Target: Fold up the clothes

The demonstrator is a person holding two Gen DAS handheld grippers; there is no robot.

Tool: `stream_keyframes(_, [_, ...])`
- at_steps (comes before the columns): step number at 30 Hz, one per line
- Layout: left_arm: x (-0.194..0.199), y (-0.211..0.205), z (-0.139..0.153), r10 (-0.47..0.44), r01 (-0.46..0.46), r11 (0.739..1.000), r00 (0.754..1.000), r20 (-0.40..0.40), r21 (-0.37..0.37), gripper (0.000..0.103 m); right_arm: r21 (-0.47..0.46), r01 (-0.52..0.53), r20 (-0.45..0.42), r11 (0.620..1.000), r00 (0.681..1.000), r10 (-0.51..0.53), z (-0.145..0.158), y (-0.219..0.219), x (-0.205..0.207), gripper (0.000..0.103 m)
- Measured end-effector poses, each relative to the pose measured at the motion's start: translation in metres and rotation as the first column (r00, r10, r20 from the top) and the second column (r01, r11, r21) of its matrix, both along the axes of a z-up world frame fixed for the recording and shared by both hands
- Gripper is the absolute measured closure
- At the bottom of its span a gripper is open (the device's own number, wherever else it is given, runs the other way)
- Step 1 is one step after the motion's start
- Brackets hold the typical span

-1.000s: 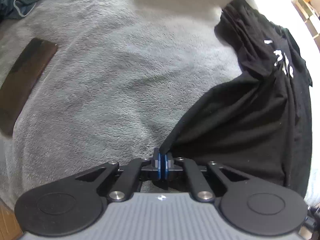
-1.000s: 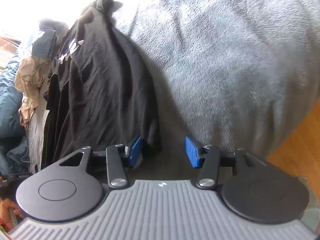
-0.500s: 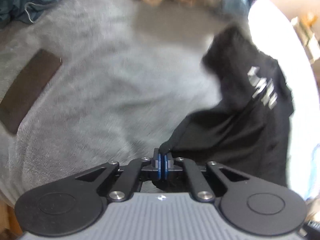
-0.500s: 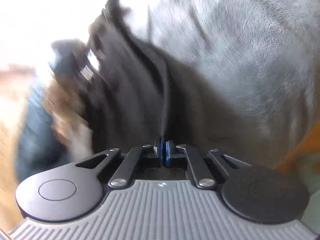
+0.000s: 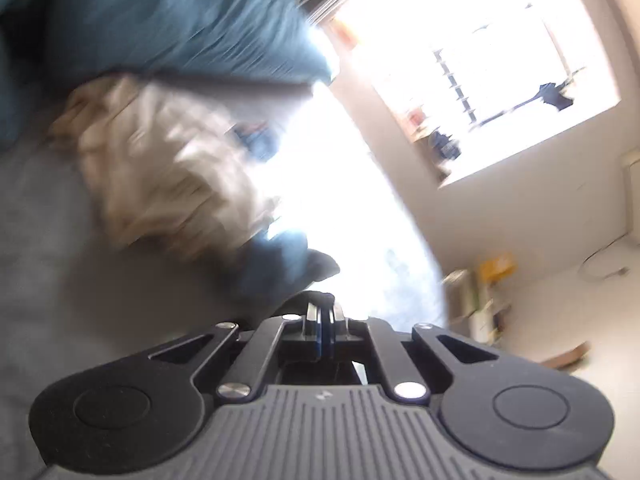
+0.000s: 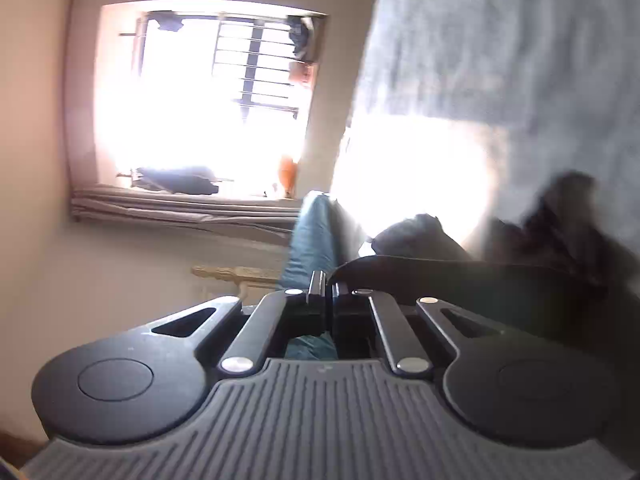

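Note:
The black T-shirt (image 6: pixel 460 280) is lifted off the bed and stretches to the right from my right gripper (image 6: pixel 326 285), which is shut on its edge. Its far part (image 6: pixel 560 216) is blurred against the grey blanket (image 6: pixel 520 40). In the left wrist view my left gripper (image 5: pixel 323 309) is shut on another bit of the black T-shirt (image 5: pixel 320 268); only a small dark fold shows above its tips. Both views are tilted and smeared by motion.
A beige heap of clothes (image 5: pixel 160 168) and a teal duvet (image 5: pixel 168 20) lie on the grey blanket (image 5: pixel 40 260) at the left. A bright window (image 6: pixel 200 100) and pale walls fill the far side. Teal cloth (image 6: pixel 312 236) shows beyond the right gripper.
The right gripper shut on the shirt's edge. Both grippers rose with the shirt and tilted up, so the views swung from the bed to the window and walls.

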State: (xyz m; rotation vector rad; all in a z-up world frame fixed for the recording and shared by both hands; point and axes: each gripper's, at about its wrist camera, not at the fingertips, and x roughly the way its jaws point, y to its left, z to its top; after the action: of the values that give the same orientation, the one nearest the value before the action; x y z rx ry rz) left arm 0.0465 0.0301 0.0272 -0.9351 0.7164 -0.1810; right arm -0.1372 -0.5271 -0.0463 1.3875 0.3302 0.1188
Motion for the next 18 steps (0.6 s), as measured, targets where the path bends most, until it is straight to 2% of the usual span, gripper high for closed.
stream_keyframes(2, [0.019, -0.004, 0.050, 0.024, -0.020, 0.999, 0.995, 0.099, -0.046, 0.100, -0.034, -0.004, 0.097, 0.999, 0.995, 0.007, 0.052, -0.018, 0.038, 0.101])
stream_keyframes(4, [0.026, -0.007, 0.100, 0.036, -0.022, 0.997, 0.980, 0.197, -0.072, 0.100, -0.073, -0.003, 0.196, 0.997, 0.980, 0.018, 0.109, -0.033, 0.062, 0.101])
stream_keyframes(6, [0.025, -0.008, 0.142, 0.043, -0.017, 0.996, 0.958, 0.283, -0.092, 0.099, -0.109, -0.005, 0.289, 0.994, 0.957, 0.037, 0.159, -0.040, 0.071, 0.101])
stream_keyframes(9, [0.004, -0.002, 0.181, 0.039, 0.001, 0.994, 0.930, 0.366, -0.109, 0.099, -0.168, -0.020, 0.379, 0.986, 0.922, 0.083, 0.213, -0.042, 0.062, 0.101])
stream_keyframes(11, [-0.015, 0.001, 0.194, 0.027, 0.013, 0.995, 0.918, 0.396, -0.098, 0.099, -0.197, -0.030, 0.407, 0.980, 0.907, 0.109, 0.230, -0.041, 0.048, 0.101])
stream_keyframes(14, [-0.048, 0.008, 0.193, 0.002, 0.030, 0.997, 0.916, 0.402, -0.075, 0.099, -0.226, -0.041, 0.413, 0.973, 0.901, 0.134, 0.233, -0.042, 0.014, 0.101])
stream_keyframes(18, [-0.092, 0.018, 0.151, -0.030, 0.044, 0.998, 0.941, 0.336, -0.035, 0.099, -0.237, -0.061, 0.353, 0.969, 0.925, 0.145, 0.197, -0.038, -0.034, 0.101])
